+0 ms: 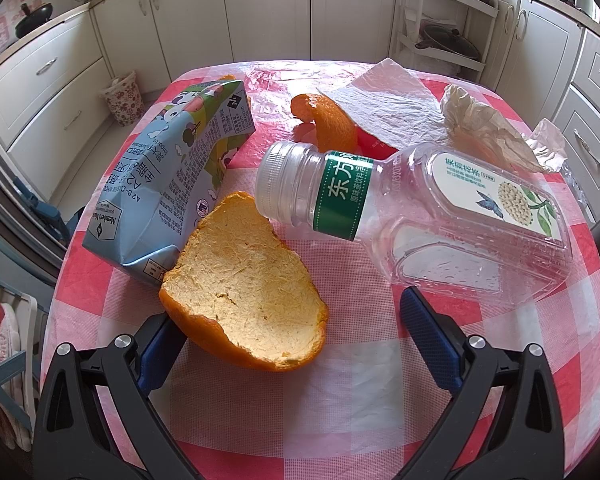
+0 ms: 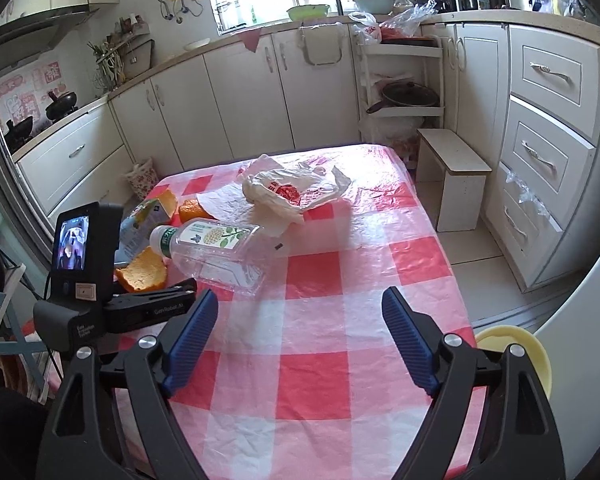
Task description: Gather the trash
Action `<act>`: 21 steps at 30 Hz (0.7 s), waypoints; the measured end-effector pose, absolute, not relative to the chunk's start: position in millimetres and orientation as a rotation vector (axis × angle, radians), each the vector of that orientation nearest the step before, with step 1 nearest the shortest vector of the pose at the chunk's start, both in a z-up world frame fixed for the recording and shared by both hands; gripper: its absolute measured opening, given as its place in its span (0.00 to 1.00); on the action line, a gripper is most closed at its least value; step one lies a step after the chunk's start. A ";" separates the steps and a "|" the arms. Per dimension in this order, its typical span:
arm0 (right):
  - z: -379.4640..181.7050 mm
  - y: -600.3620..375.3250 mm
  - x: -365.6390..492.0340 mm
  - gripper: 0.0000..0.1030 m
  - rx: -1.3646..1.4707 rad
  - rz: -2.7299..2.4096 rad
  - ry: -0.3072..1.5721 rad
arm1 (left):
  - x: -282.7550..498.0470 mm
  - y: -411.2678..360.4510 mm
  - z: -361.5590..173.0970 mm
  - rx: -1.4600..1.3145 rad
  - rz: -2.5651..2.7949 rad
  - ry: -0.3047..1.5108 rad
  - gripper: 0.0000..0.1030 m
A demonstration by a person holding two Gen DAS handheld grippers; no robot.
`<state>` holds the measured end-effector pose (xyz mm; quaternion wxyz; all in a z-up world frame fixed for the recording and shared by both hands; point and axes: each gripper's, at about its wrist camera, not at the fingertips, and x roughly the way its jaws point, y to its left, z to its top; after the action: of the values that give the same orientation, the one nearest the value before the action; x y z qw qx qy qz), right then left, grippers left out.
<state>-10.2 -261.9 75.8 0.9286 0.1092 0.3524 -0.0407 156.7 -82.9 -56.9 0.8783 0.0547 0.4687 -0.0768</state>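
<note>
A large piece of orange peel [image 1: 244, 288], pith side up, lies on the checked tablecloth between the wide jaws of my left gripper [image 1: 292, 332]. Its rim is at the left pad; the right pad stands well clear of it. An empty clear bottle [image 1: 420, 204] with a green label lies on its side just beyond, cap on the peel. A flattened blue milk carton [image 1: 172, 176] lies to the left, and a second curl of peel [image 1: 328, 120] behind. My right gripper [image 2: 300, 328] hangs open over bare tablecloth, nothing between its fingers. The bottle [image 2: 216, 248] is ahead and to its left.
A sheet of paper towel [image 1: 384, 104] and a crumpled plastic bag [image 2: 292, 190] lie at the table's far side. A yellow round container [image 2: 512, 352] sits below the table's right edge. A floral waste basket [image 2: 142, 178] and a white stool [image 2: 452, 176] stand on the floor.
</note>
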 end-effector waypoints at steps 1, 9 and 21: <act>75.0 -264.7 -11.8 0.79 0.214 -0.076 0.719 | 156.4 -82.5 -56.8 0.114 -0.160 0.977 0.93; 65.3 -283.4 -28.2 0.79 0.294 -0.013 0.704 | 155.7 -81.6 -56.6 0.114 -0.160 0.977 0.93; 64.8 -310.1 -48.2 0.79 0.386 0.023 0.704 | 156.4 -81.8 -57.1 0.114 -0.161 0.977 0.93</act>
<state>-48.2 -310.1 64.8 0.9204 0.1880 0.3426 0.0114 156.4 -81.8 -57.1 0.8783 0.0545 0.4687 -0.0771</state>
